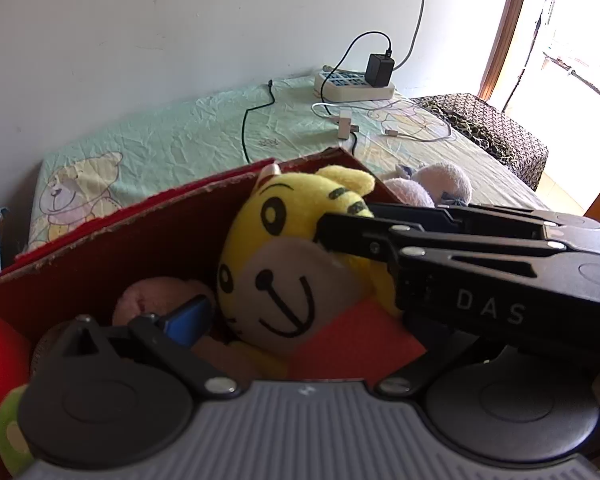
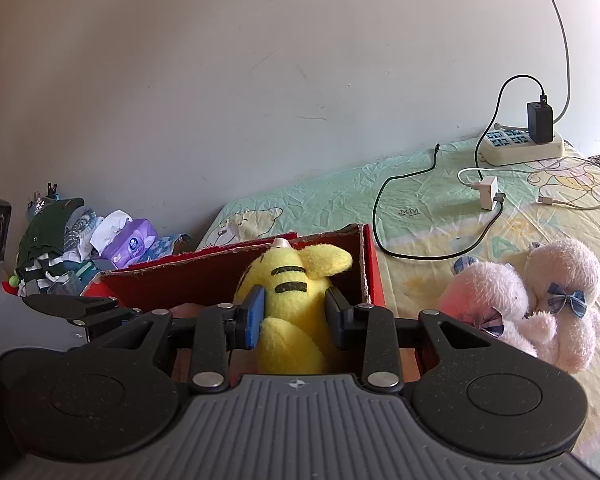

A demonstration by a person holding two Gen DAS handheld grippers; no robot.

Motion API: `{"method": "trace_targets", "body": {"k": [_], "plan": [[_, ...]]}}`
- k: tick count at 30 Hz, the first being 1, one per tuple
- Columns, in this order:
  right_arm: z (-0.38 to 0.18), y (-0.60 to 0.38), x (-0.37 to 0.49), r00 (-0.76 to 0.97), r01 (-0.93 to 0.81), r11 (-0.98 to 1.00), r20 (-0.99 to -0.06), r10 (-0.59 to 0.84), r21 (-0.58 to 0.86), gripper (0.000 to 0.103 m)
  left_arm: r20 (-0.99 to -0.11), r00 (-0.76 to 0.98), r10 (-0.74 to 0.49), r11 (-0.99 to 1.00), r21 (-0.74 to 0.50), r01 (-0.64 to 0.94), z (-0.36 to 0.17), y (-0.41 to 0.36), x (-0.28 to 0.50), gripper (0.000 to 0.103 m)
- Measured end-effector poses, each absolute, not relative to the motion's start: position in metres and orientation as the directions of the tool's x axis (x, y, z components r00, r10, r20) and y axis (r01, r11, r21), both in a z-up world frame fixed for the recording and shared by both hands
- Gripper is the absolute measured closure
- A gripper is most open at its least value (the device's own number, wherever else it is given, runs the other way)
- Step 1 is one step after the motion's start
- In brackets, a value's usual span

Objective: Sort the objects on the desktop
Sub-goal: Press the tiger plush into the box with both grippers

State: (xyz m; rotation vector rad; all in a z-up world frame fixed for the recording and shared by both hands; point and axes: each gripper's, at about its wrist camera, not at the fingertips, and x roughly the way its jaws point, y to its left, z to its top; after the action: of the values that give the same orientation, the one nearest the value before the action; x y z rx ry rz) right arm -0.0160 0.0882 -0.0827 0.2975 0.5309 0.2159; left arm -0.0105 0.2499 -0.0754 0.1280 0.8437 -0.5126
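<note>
Right wrist: right tool (image 2: 294, 318) clamps yellow tiger plush (image 2: 294, 300) over red box (image 2: 366, 264); left tool (image 1: 204, 320) grip unclear, one finger hidden.

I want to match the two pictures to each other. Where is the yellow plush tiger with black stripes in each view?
Left wrist view: the yellow plush tiger with black stripes is at centre, face toward the camera, inside the red cardboard box.
Right wrist view: the tiger is at lower centre, seen from behind, between the right claw's fingers.
Shared landmark: the white power strip near the wall.
</note>
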Motion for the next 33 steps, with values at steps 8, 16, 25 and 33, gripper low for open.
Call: {"method": "trace_targets", "body": {"k": [8,16,25,33], "plan": [[-0.0833,0.0886,-0.0150,0.839,-0.130,0.940,-0.470,0.274,0.317,0.069,-0.735,0.575,-0.360,0.878,-0.059,0.474,-0.0751,0.2475,-0.0145,0.000],[-0.0834,0.0894,-0.0134,0.835,-0.135,0.943,-0.477,0.272,0.303,0.068,-0.733,0.583,-0.350,0.879,-0.041,0.476,-0.0748,0.2458,-0.0155,0.000],[-0.0839,0.0890,-0.0134,0.836,-0.133,0.944,-0.477,0.271,0.303,0.068,-0.743,0.572,-0.348,0.876,-0.040,0.481,-0.0744,0.2463,-0.0149,0.000],[-0.0838,0.0890,-0.0132,0.838,-0.130,0.946,-0.477,0.266,0.299,0.068,-0.747,0.569,-0.342,0.874,-0.031,0.485,-0.0743,0.2448,-0.0130,0.000]]}}
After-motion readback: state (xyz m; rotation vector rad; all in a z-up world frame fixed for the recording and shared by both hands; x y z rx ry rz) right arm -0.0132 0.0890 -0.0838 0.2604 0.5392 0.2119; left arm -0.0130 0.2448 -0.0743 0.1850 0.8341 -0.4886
